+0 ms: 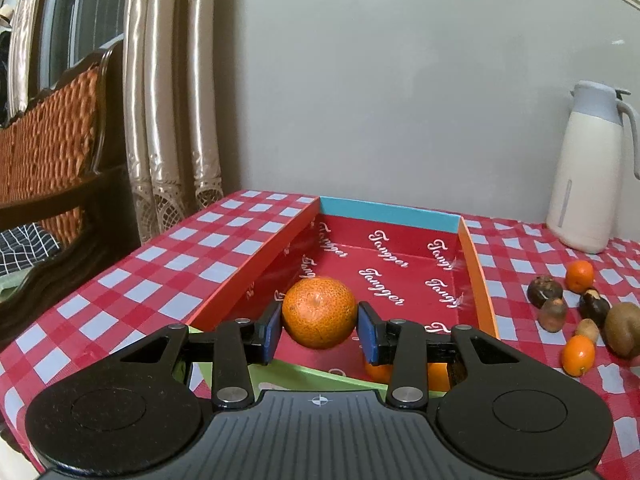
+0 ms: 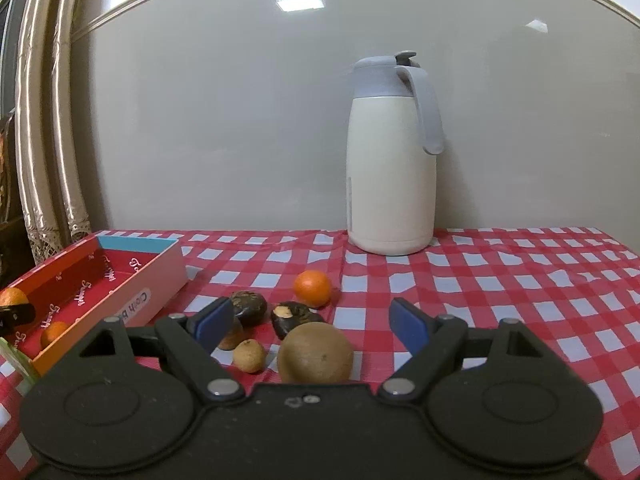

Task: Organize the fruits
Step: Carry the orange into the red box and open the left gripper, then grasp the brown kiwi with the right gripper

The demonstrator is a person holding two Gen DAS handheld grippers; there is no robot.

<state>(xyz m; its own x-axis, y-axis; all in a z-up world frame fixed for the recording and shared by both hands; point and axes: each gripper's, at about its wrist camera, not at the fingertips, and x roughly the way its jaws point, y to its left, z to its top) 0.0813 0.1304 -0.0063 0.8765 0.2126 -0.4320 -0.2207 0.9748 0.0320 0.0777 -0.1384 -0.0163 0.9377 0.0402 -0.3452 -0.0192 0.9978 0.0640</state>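
Observation:
My left gripper (image 1: 319, 330) is shut on a large orange (image 1: 319, 312) and holds it over the near end of the red box (image 1: 416, 216). Another orange (image 1: 378, 372) lies in the box below the right pad. In the right wrist view the box (image 2: 160, 268) stands at the left with a small orange (image 2: 54, 332) inside. My right gripper (image 2: 312, 326) is open above loose fruit: a brown kiwi (image 2: 316, 354), a small tan fruit (image 2: 249, 356), two dark fruits (image 2: 250, 307) (image 2: 294, 318) and an orange (image 2: 312, 288).
A white thermos jug (image 2: 392, 176) stands at the back by the wall. The table wears a red checked cloth (image 2: 520, 280). A green tray edge (image 1: 312, 372) shows under the box. A chair (image 1: 48, 140) and curtains stand off the table's left side.

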